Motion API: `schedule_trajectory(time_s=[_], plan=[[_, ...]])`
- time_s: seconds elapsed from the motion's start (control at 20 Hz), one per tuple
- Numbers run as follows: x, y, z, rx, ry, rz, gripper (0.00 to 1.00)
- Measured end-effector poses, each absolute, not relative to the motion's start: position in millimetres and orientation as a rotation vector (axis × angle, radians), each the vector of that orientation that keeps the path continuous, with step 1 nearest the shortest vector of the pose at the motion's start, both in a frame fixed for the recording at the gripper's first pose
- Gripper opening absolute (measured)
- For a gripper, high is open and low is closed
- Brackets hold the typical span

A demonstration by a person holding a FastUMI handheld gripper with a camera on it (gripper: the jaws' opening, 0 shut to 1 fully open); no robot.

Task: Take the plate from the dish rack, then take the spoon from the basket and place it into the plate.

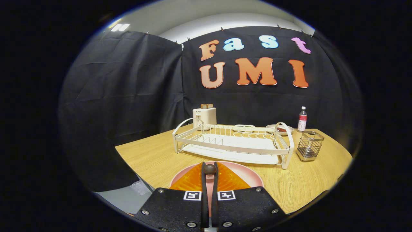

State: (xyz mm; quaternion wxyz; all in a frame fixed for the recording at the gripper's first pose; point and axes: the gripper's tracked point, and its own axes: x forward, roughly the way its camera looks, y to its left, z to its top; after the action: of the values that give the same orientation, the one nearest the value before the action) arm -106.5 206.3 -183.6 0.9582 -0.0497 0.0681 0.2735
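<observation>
The gripper (210, 170) is clamped on a dark rounded bit, likely the spoon's (210, 169) handle end, held over the pink plate (249, 176), which lies on the table (154, 154) in front of the rack (231, 143). The step in hand looks like the last one — setting the spoon into the plate; the next move calls for lowering it and parting the fingers. One plate, one spoon, one rack with no dishes visible in it, one wire basket (309, 145) right of it — also a toaster (204, 116), a bottle (302, 119)
</observation>
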Motion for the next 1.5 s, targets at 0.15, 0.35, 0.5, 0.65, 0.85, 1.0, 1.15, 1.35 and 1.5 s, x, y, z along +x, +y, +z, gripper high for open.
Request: schedule_trajectory(time_s=[0.15, 0.35, 0.5, 0.65, 0.85, 1.0, 1.15, 1.35, 1.5], plan=[[-101, 199, -201, -0.128, 0.173, 0.536, 0.10], [-96, 184, -214, -0.118, 0.259, 0.469, 0.48], [-93, 175, -202, -0.099, 0.252, 0.427, 0.90], [-92, 167, -191, -0.109, 0.233, 0.403, 0.97], [-84, 150, -171, -0.079, 0.213, 0.367, 0.97], [-73, 127, -149, -0.080, 0.183, 0.311, 0.97], [-57, 99, -128, -0.074, 0.149, 0.244, 0.97], [-39, 57, -101, -0.056, 0.106, 0.154, 0.97], [-29, 27, -89, -0.065, 0.095, 0.102, 0.97]])
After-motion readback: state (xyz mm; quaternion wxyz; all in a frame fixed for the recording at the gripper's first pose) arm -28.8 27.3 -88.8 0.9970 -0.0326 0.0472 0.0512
